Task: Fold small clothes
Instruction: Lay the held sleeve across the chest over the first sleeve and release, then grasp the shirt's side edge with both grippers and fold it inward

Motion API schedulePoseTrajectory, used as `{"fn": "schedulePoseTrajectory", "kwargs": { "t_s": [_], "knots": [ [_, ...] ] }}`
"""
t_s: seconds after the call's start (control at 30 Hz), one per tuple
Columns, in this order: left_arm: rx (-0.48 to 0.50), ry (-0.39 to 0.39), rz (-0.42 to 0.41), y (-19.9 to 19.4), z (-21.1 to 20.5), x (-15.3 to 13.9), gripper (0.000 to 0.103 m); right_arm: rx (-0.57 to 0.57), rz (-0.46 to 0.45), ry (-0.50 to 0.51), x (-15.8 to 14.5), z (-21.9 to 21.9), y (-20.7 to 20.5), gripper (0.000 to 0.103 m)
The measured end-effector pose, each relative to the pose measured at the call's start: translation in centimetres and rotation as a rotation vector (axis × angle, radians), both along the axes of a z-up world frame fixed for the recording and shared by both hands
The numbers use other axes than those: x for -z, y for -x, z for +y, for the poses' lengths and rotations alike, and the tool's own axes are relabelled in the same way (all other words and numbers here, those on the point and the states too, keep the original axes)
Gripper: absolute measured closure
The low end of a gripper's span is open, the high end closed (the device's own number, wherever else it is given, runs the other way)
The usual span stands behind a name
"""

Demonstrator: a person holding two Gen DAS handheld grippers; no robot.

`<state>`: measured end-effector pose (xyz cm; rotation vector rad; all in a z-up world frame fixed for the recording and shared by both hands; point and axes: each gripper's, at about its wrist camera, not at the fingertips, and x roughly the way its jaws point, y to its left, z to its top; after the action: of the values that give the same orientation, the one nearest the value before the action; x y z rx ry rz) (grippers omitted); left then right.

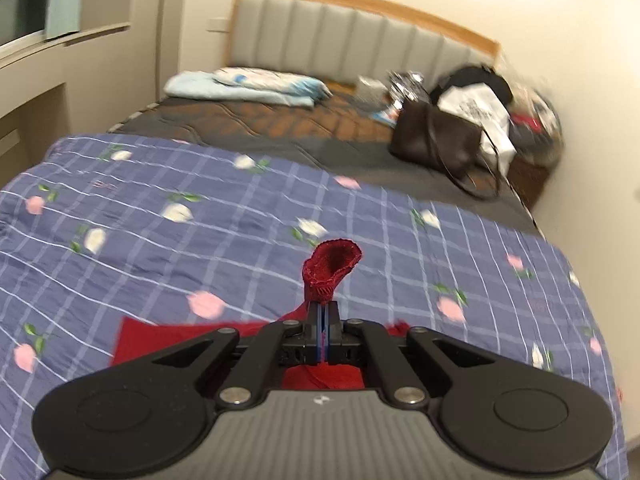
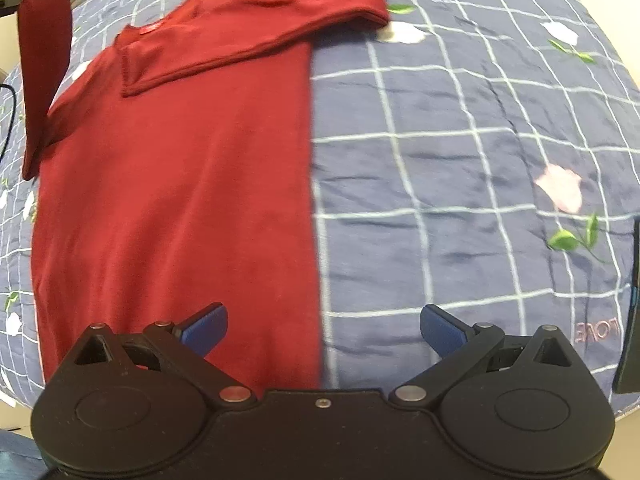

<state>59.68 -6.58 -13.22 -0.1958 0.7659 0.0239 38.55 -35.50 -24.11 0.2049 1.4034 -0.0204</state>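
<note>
Home bedroom. Bed with padded grey headboard [image 1: 360,36] in wood frame, set against cream wall. Blue checked quilt [image 1: 200,216] with flower print spread over near end, dark mattress cover [image 1: 256,124] beyond. Folded light-blue bedding [image 1: 240,86] near headboard. Brown handbag [image 1: 436,140] and heap of bags and clothes [image 1: 496,100] piled in far corner. Window ledge at left.

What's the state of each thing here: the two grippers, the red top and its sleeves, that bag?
Left gripper: shut on the sleeve cuff, lifted.
Right gripper: open, empty, over the top's edge.
Red top: flat on the quilt.
Other sleeve: folded across the chest.
Brown bag: slumped on the bed, straps loose.
</note>
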Motion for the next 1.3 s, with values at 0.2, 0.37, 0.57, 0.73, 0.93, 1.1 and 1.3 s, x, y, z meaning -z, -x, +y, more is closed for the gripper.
{"fn": "schedulePoseTrajectory", "kwargs": {
  "t_s": [0.2,0.37,0.57,0.73,0.93,1.1,1.3],
  "knots": [
    [0.077,-0.048,0.055,0.5,-5.3,2.6,0.103,0.028,0.023,-0.001,0.8,-2.6,0.8,0.001],
    [0.120,-0.081,0.100,0.4,-7.9,4.5,0.103,0.043,0.039,0.001,1.3,-4.1,1.3,0.001],
    [0.176,-0.092,0.181,0.1,-9.8,7.1,0.103,0.058,0.041,0.002,1.4,-5.2,1.4,0.001],
    [0.212,-0.066,0.278,-0.1,-10.2,9.2,0.098,0.079,-0.015,-0.015,0.6,-6.0,0.2,0.001],
    [0.227,-0.028,0.329,0.6,-9.8,10.1,0.057,0.129,-0.127,-0.062,-1.0,-8.2,-4.3,0.001],
    [0.155,-0.014,0.334,2.7,-8.4,8.7,0.029,0.168,-0.206,-0.136,-1.1,-10.8,-10.8,0.001],
    [-0.022,0.008,0.382,7.1,-4.1,7.5,0.022,0.293,-0.232,-0.269,1.3,-13.2,-19.1,0.011]
  ]
}}
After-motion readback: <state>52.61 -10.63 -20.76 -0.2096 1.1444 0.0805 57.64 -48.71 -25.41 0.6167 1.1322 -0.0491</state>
